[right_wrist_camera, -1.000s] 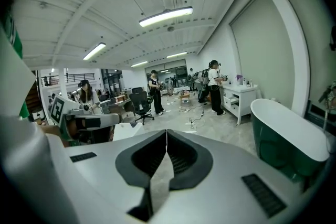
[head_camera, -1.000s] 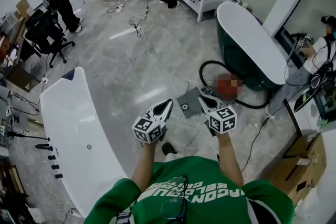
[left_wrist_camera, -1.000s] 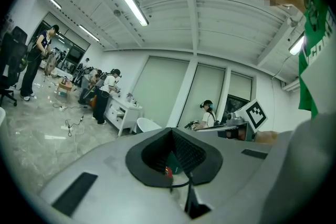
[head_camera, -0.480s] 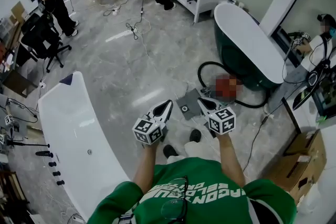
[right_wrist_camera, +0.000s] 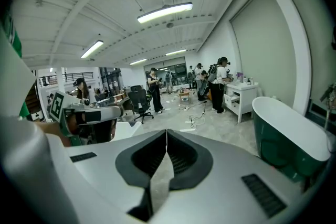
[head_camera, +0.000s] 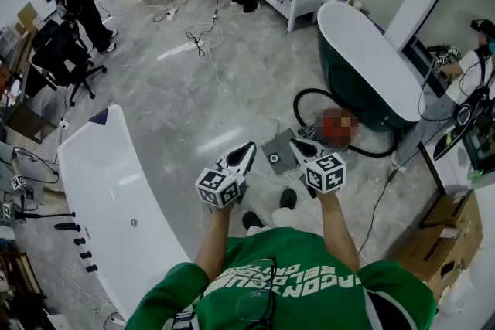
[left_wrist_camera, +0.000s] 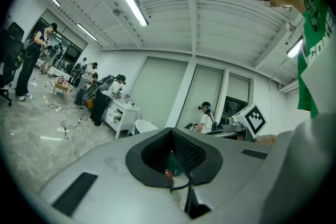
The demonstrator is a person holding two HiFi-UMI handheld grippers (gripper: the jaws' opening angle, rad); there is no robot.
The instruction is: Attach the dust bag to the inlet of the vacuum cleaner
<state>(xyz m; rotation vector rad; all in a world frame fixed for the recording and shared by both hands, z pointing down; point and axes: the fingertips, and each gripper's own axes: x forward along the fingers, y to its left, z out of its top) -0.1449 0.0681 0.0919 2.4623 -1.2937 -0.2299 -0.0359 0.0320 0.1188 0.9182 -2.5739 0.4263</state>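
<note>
**Dust bag on the floor, both claws clenched on nothing**

The dust bag [head_camera: 275, 150], a flat grey square with a round hole in its collar, lay on the floor on our side of the tub [head_camera: 363, 62]. Neither claw had it. The hole faced upward, which we judged would make the collar easy to line up with the inlet. The vacuum [head_camera: 338, 127], a red body partly blurred over, sat closer to the tub, at its foot, with the black hose [head_camera: 300, 100] looping beside it. That left the bag only a short carry from where it had to go. We could not make out the inlet itself.

We held the left gripper [head_camera: 247, 149] and the right gripper [head_camera: 298, 144] side by side, also on our side of the tub. They were over the bag, one toward each edge, probably ready to take it from both sides. Both were clenched, pads together with nothing between them. We judged they would have to be released before any grasp.
</note>
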